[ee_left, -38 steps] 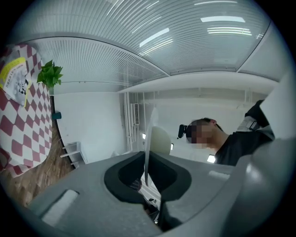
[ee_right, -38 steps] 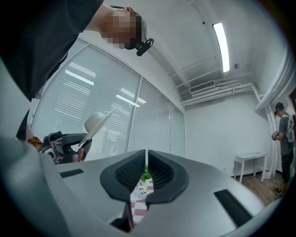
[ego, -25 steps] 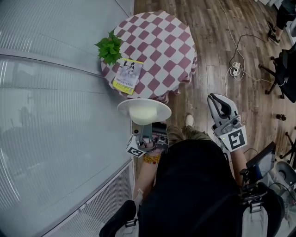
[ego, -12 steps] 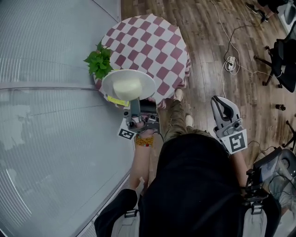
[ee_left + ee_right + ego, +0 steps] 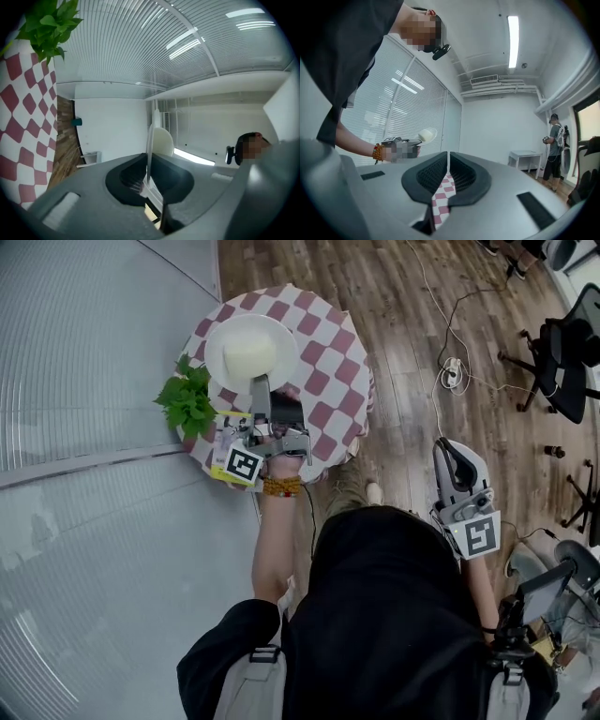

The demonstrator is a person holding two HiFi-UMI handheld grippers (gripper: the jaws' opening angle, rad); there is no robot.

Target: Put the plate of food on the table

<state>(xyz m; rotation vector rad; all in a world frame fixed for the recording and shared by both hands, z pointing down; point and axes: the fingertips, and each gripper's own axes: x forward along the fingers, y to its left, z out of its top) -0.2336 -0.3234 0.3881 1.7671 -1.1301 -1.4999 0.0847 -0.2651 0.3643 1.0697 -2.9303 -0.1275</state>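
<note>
A white plate (image 5: 251, 352) with a pale mound of food hangs over the round table (image 5: 328, 352), which wears a red-and-white checked cloth. My left gripper (image 5: 262, 390) is shut on the plate's near rim. In the left gripper view the plate (image 5: 150, 136) stands edge-on between the jaws of the left gripper (image 5: 147, 180). My right gripper (image 5: 450, 457) is held off to the right of the table over the wood floor, shut and empty. In the right gripper view the right gripper (image 5: 448, 164) has the plate (image 5: 427, 136) far off at the left.
A green potted plant (image 5: 187, 401) and a yellow booklet (image 5: 217, 470) sit at the table's left edge. A ribbed glass wall (image 5: 94, 381) runs along the left. Cables and a power strip (image 5: 452, 367) lie on the floor; office chairs (image 5: 562, 362) stand at right. Another person (image 5: 555, 145) stands far off.
The left gripper has carried the plate forward, from in front of the table's near edge to above the tabletop. The table has come nearer. The right gripper has shifted only slightly.
</note>
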